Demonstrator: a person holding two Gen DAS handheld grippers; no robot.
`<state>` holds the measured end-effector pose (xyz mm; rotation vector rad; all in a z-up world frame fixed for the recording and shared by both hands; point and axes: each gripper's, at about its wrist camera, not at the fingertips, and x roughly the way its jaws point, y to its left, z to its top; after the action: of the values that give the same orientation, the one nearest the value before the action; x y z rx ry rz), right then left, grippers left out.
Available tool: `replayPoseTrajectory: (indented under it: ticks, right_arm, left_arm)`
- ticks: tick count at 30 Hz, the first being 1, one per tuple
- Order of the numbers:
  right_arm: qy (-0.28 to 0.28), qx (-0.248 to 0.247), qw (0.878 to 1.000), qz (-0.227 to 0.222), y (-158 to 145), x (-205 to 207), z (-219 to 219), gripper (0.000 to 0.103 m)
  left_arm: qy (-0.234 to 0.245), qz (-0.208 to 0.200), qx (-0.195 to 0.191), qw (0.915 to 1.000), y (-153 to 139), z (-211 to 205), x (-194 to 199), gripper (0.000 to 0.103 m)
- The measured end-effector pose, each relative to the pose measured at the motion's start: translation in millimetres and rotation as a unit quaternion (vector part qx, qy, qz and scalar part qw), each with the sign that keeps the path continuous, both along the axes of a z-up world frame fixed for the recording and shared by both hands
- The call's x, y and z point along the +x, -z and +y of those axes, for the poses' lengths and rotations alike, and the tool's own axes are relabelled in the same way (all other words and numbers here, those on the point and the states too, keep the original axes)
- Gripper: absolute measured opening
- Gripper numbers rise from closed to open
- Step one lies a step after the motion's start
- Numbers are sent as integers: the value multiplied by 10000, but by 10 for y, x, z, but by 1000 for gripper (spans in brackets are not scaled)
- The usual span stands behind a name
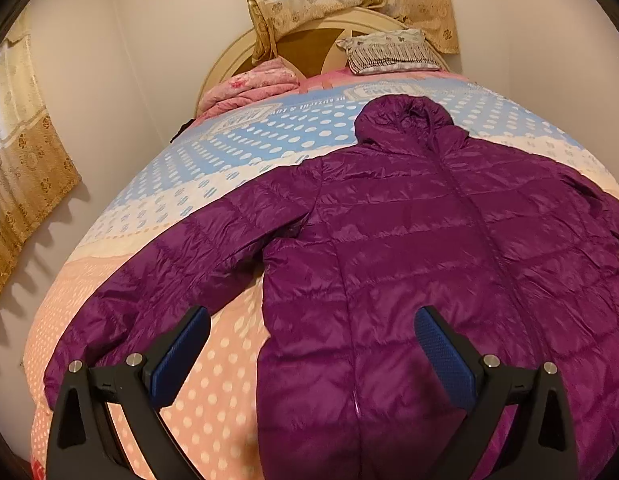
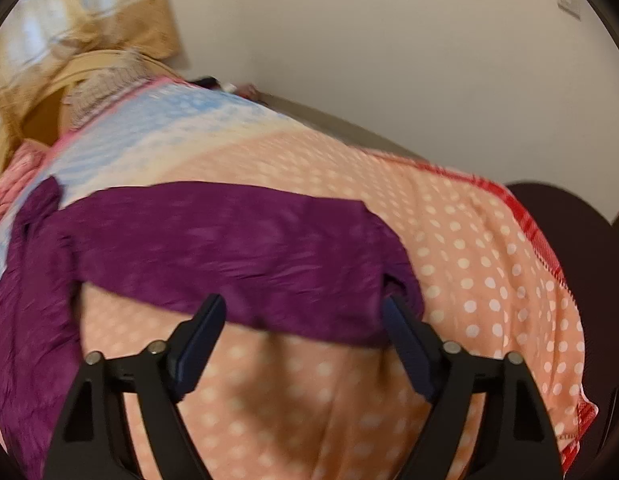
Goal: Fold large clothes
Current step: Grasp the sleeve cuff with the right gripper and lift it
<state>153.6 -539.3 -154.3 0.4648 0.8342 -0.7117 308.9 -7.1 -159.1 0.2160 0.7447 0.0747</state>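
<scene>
1. Left gripper (image 1: pixel 311 326) released, jaws wide, above the jacket (image 1: pixel 429 248) hem.
2. Right gripper (image 2: pixel 303 314) released, jaws apart at the sleeve (image 2: pixel 245 248) edge, not pinching.
3. Purple jacket flat on the bed (image 1: pixel 213 380), hood toward the pillow (image 1: pixel 389 56).

Glossy quilted purple jacket (image 1: pixel 409 240) on matt dotted cloth bedspread (image 1: pixel 213 392).

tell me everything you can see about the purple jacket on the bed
The purple jacket is a shiny quilted puffer with a hood towards the headboard and a front zip running down its middle. It lies flat and unfolded on the dotted bedspread, closed front up, with both sleeves spread outward. In the left wrist view its hem lies nearest the camera. In the blurred right wrist view one sleeve stretches across the bedspread. Neither gripper's fingers visibly grip it.
</scene>
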Motion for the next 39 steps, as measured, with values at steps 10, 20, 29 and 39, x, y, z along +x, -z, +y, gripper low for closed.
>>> replayPoseTrajectory:
  ticks: [10,20,29,39]
  right_arm:
    - [-440,3,9981,423,164,133,-34,14]
    - [-1001,-405,9941,11,-322,539,285,11]
    - [-2104,-1146,9695,-512,-917,1051,1272,10]
    - [-3010,-1342,9411,-754,-887,1682,2162,9]
  left_arm:
    - [-160,335,-22,9993,300,174,297,102]
    - [-208,168,-101,9996,144,322,401,102]
    - [-190,60,-205,9996,4,394,400,102]
    - [-335,38,-226,9992,-17,595,464,102]
